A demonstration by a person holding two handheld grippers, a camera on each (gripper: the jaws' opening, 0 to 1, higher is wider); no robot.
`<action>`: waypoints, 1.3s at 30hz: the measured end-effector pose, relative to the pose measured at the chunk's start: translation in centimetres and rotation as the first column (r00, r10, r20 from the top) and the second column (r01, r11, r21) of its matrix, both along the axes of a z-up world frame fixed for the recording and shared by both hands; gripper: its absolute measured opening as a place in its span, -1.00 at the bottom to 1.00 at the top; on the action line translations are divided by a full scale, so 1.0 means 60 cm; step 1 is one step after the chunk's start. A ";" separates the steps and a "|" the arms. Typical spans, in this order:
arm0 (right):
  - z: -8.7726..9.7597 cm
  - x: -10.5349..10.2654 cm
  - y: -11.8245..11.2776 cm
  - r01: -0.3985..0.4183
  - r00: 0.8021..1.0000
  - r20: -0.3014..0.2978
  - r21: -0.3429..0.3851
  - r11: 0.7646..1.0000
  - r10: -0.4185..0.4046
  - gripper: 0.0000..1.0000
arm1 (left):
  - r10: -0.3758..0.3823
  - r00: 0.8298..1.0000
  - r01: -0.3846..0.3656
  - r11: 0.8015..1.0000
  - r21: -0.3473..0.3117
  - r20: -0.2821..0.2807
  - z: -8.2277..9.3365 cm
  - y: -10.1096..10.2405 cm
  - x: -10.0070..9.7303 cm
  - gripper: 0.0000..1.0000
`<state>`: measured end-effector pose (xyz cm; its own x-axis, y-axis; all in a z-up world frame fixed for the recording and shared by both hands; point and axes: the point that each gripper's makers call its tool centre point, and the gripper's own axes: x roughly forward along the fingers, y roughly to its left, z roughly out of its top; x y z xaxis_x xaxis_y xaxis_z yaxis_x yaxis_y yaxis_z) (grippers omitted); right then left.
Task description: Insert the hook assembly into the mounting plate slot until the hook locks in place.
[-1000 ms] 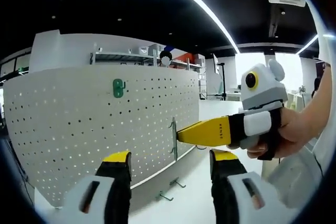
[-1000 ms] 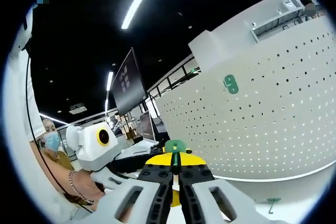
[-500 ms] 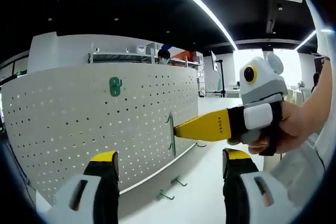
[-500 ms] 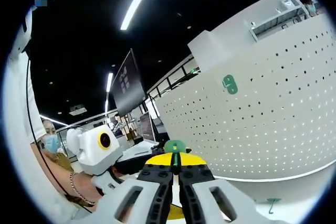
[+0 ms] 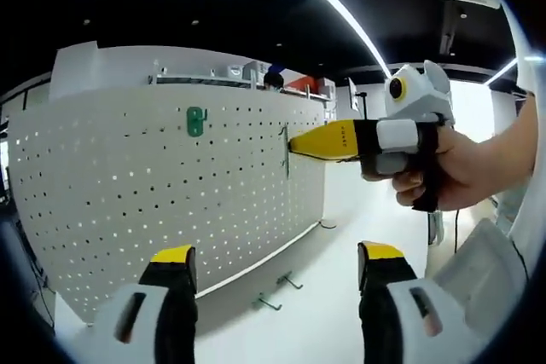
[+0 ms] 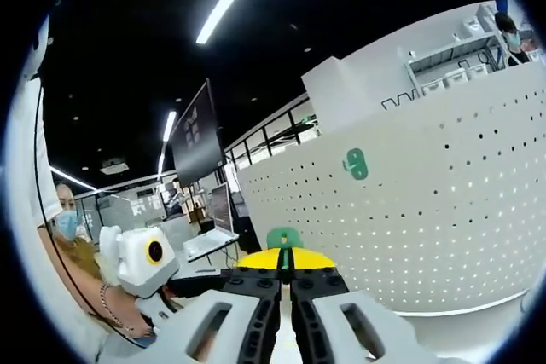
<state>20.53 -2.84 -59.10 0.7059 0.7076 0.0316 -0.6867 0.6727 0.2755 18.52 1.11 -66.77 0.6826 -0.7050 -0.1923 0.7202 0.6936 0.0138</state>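
No legible text or labels

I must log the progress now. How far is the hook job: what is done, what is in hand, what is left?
Done: one green hook already hangs on the pegboard. In hand: the right gripper is shut on another hook and holds it at the board's edge, not seated yet. The left gripper is open. Left: push that hook in until it locks; two more hooks lie on the table.
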 end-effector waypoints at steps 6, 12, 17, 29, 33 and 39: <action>0.007 0.014 -0.016 0.024 1.000 0.014 -0.025 0.999 -0.023 -1.00 | 0.013 1.000 -0.013 1.000 -0.015 -0.028 -0.016 0.010 -0.008 0.57; 0.016 0.033 -0.031 0.061 0.998 0.024 -0.040 0.997 -0.060 -1.00 | 0.015 0.999 -0.016 1.000 -0.014 -0.047 -0.031 0.019 -0.018 0.56; 0.026 0.047 -0.035 0.078 0.996 0.036 -0.056 0.995 -0.076 -1.00 | 0.010 0.999 -0.010 1.000 -0.015 -0.052 -0.038 0.024 -0.026 0.55; 0.045 0.079 -0.051 0.134 0.990 0.049 -0.072 0.988 -0.130 -1.00 | -0.004 0.997 0.003 1.000 -0.008 -0.082 -0.061 0.039 -0.043 0.50; 0.051 0.088 -0.055 0.157 0.987 0.053 -0.073 0.985 -0.154 -1.00 | 0.000 0.996 0.000 1.000 -0.007 -0.091 -0.069 0.044 -0.047 0.50; 0.057 0.105 -0.060 0.185 0.982 0.054 -0.082 0.979 -0.181 -1.00 | -0.006 0.995 0.006 1.000 -0.004 -0.098 -0.077 0.048 -0.054 0.51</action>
<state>26.80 -6.43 -55.66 0.8228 0.5682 0.0118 -0.5605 0.8080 0.1817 15.28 4.00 -71.38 0.6565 -0.7099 -0.2551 0.7221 0.6892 -0.0598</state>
